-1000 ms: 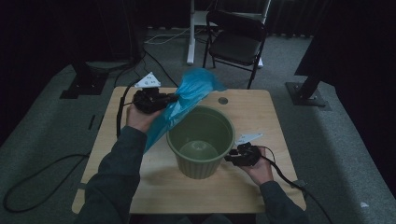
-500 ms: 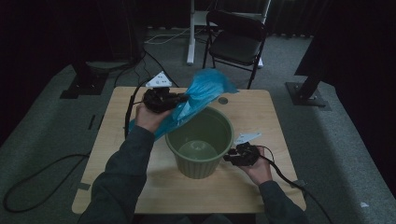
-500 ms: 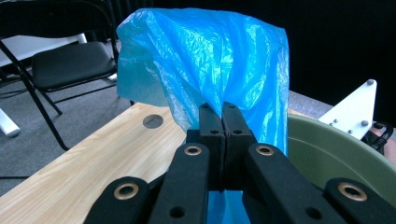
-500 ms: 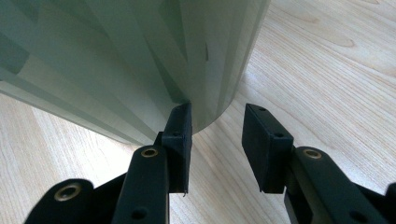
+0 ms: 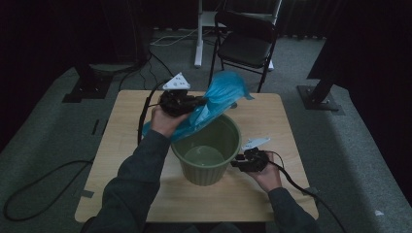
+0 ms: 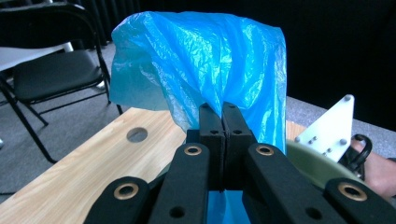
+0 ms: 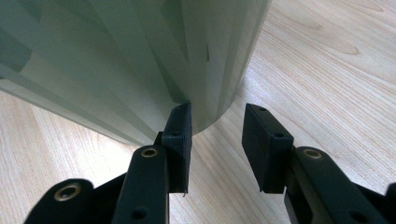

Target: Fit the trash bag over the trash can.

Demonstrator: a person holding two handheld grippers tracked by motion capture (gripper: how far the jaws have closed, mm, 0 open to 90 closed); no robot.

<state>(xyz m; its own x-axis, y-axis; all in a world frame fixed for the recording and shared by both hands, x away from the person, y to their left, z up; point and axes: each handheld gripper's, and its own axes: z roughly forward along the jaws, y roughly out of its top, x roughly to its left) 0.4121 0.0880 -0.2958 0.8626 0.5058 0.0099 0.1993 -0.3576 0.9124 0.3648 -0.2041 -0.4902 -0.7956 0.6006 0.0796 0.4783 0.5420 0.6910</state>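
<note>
We hold the blue bag (image 6: 205, 65) pinched in the left gripper (image 6: 223, 116), lifted over the green bin (image 5: 206, 148) for lining; right gripper (image 7: 215, 135), fingers wide, braces the bin's base on the desk (image 5: 121, 141).

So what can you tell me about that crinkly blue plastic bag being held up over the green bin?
The thin, crinkled blue plastic bag is translucent and glossy, like a bin liner. The left gripper pinches a fold of it between shut jaws and holds it up above the far rim of the round green plastic bin. Its upper part billows above the jaws, while the rest hangs slanting down toward the person's left hand and the bin's rim. Whether it touches the wooden table cannot be told.
</note>
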